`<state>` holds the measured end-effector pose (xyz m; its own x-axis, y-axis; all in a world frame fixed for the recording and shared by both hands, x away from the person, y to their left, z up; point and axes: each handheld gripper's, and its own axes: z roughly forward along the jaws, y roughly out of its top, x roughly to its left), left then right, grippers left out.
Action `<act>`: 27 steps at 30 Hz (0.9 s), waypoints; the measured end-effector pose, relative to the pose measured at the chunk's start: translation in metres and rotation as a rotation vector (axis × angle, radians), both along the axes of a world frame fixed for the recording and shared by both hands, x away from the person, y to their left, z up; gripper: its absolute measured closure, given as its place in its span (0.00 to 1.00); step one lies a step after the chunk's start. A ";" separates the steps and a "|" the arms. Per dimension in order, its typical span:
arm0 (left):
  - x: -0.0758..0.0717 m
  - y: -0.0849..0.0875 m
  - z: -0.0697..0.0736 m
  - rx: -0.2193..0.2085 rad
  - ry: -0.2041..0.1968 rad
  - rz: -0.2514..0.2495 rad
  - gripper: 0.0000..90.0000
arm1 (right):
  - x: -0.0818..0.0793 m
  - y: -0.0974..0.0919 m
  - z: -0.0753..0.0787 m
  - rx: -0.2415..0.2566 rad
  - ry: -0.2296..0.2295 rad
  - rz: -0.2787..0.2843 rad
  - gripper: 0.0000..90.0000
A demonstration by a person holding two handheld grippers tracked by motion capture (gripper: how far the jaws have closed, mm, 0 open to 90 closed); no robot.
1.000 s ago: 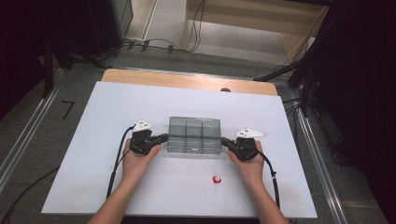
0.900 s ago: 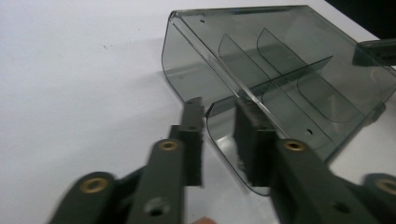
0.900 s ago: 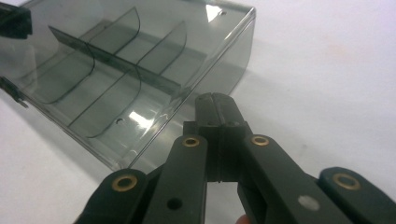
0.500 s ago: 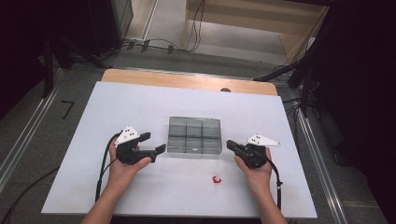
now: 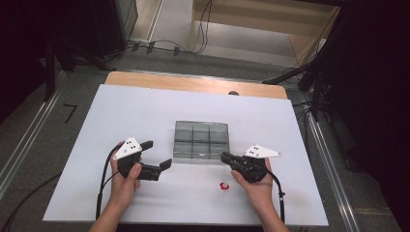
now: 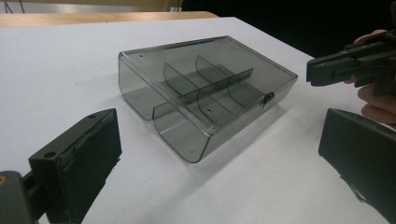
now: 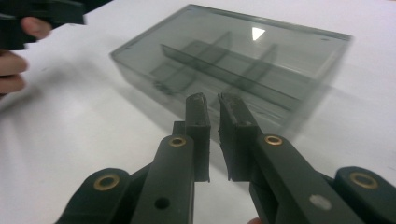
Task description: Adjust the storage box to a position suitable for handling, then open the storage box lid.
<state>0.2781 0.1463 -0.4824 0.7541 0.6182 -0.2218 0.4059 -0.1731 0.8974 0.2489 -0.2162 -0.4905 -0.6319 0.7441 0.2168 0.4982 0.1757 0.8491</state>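
A smoky clear plastic box (image 5: 200,140) with inner dividers and a shut lid lies in the middle of the white table; it also shows as the box (image 6: 205,88) and the box (image 7: 243,70). My left gripper (image 5: 157,153) is just left of the box and apart from it. Its jaws have just been opening and stand wide, nothing between them; in the left gripper view the left gripper (image 6: 217,135) frames the box's near corner. My right gripper (image 5: 225,156), right of the box's front corner, has just been opening. The right gripper (image 7: 213,100) shows a narrow empty gap.
A small red piece (image 5: 224,186) lies on the table in front of the box, near the right hand. The white table top (image 5: 121,111) ends in a wooden strip (image 5: 193,83) at the far side. Dark floor and cables lie beyond.
Both grippers have drawn back from the box's two ends, outward and toward the near edge. The left jaws have gone from nearly shut to wide. The box stays in place.
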 end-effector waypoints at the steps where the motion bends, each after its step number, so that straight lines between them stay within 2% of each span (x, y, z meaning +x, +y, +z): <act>1: 0.000 -0.001 0.000 0.004 -0.002 -0.001 0.00 | 0.000 0.000 0.000 0.000 0.000 0.000 0.89; 6: -0.001 -0.005 0.000 0.007 -0.004 -0.016 0.00 | -0.001 0.022 -0.008 -0.022 0.015 0.056 0.96; 10: -0.002 -0.006 -0.002 0.014 -0.001 -0.026 0.00 | 0.002 0.029 -0.013 -0.018 0.027 0.074 0.97; 13: -0.001 -0.007 -0.002 0.011 -0.001 -0.022 0.00 | 0.005 0.037 -0.017 -0.039 0.040 0.091 0.97; 21: 0.000 -0.011 -0.004 0.020 0.008 -0.033 0.00 | 0.014 0.039 -0.021 -0.071 0.067 0.056 0.97; 27: -0.001 -0.019 -0.005 0.032 0.014 -0.048 0.00 | 0.017 0.040 -0.022 -0.089 0.091 0.073 0.97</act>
<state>0.2770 0.1271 -0.4872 0.7802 0.5882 -0.2130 0.4085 -0.2213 0.8855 0.2663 -0.1760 -0.5129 -0.6654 0.7159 0.2114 0.5561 0.2864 0.7803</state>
